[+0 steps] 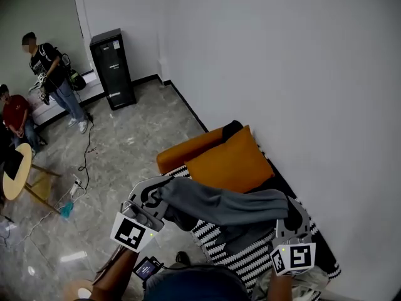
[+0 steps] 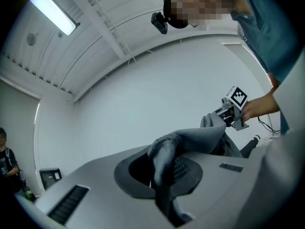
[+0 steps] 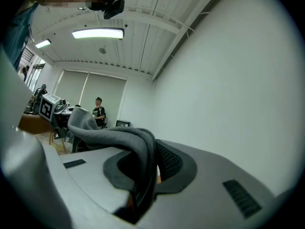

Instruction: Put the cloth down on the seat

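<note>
A grey cloth [image 1: 229,205] hangs stretched between my two grippers, above the seat [image 1: 250,259] with its black-and-white striped cover. My left gripper [image 1: 158,194] is shut on the cloth's left end; in the left gripper view the cloth [image 2: 164,168] is pinched between the jaws and runs off toward the right gripper [image 2: 224,119]. My right gripper [image 1: 292,213] is shut on the other end; in the right gripper view the cloth [image 3: 136,151] drapes over the jaws and leads away to the left gripper [image 3: 66,116]. The cloth's middle sags slightly over the seat.
An orange cushion [image 1: 229,160] leans at the seat's back, beside an orange armrest [image 1: 188,149]. The white wall [image 1: 301,74] runs along the right. A black cabinet [image 1: 113,68], a round wooden table [image 1: 17,171], floor cables and two people stand to the left.
</note>
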`<state>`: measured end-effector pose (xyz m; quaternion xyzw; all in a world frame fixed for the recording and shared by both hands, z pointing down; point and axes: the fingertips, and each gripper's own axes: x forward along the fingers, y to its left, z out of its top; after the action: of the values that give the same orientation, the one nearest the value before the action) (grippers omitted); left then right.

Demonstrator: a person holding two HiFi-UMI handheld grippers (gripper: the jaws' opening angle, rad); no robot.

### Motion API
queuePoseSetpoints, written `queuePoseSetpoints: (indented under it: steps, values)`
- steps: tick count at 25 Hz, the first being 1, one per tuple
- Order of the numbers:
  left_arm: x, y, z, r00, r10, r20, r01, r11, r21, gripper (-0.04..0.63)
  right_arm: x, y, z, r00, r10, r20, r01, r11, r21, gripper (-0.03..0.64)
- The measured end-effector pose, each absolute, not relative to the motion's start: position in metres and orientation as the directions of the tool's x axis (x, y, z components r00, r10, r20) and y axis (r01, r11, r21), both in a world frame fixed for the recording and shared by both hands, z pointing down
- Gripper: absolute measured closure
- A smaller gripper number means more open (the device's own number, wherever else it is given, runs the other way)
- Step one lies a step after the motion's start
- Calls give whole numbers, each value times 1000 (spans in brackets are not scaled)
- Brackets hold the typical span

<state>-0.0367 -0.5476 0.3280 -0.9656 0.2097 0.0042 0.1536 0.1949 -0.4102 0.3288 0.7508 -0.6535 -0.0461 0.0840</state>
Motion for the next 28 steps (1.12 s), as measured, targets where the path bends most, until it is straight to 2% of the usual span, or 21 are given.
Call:
queuePoseSetpoints:
  steps: [8,13,28]
  values:
    - [-12,-567,347,939,-343,-35,-340,-902,-267,588,211,-407,340,216,-974,73,-963,-200,182,565]
    - [30,-566,351,959,-282,-5,-268,-905,-330,588,246,-411,355,248,-965,88,-961,-233,150,565]
    - [99,-576,353,944,-327,37,-300,-902,-309,588,320,-433,373,206,-975,82,-976,-199,85,565]
